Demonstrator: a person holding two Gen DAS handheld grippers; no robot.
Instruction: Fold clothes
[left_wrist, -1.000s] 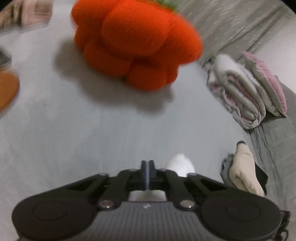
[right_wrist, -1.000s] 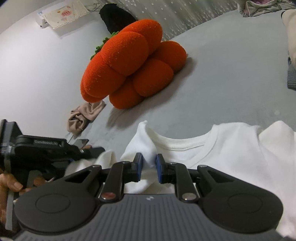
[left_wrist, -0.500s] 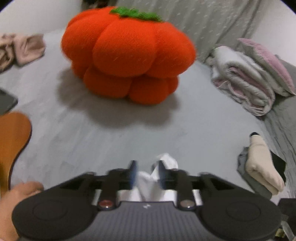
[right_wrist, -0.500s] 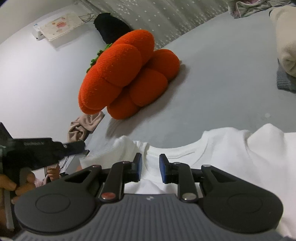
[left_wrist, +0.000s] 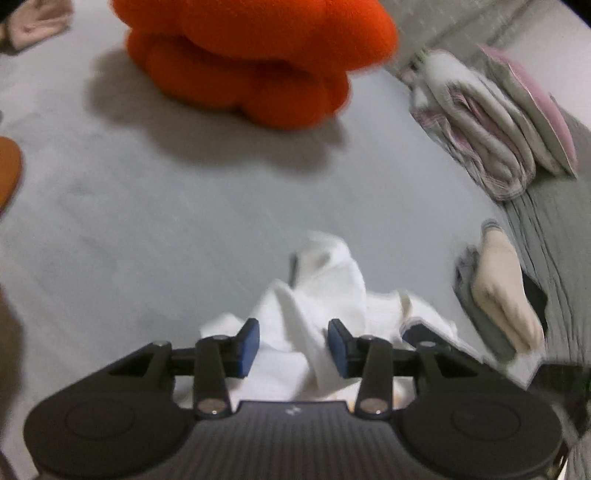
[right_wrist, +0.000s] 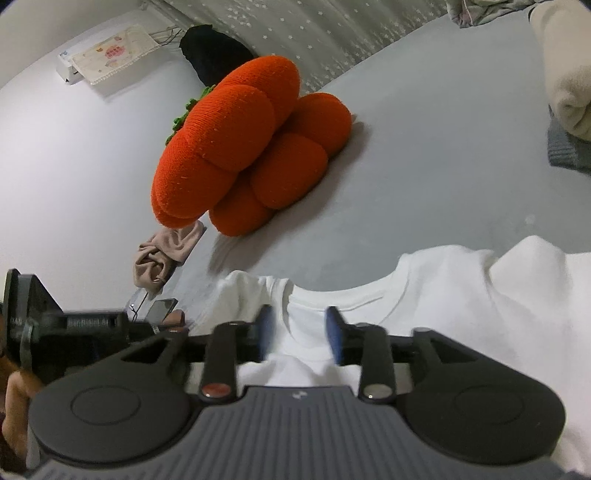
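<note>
Both my tongs gape wide, gripping nothing. My left tongs (left_wrist: 293, 345) straddle a bunched ridge of the white T-shirt (left_wrist: 317, 295), which lies crumpled on the grey bed (left_wrist: 147, 206). My right tongs (right_wrist: 299, 332) hover over its collar (right_wrist: 343, 301), near the orange pumpkin cushion (right_wrist: 243, 147).

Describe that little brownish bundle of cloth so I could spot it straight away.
Start at the big orange pumpkin cushion on the grey bed. Just below its lower left edge, by the white wall, lies the crumpled beige cloth. It is small, dull tan and bunched, unlike the spread-out white T-shirt nearby.
</note>
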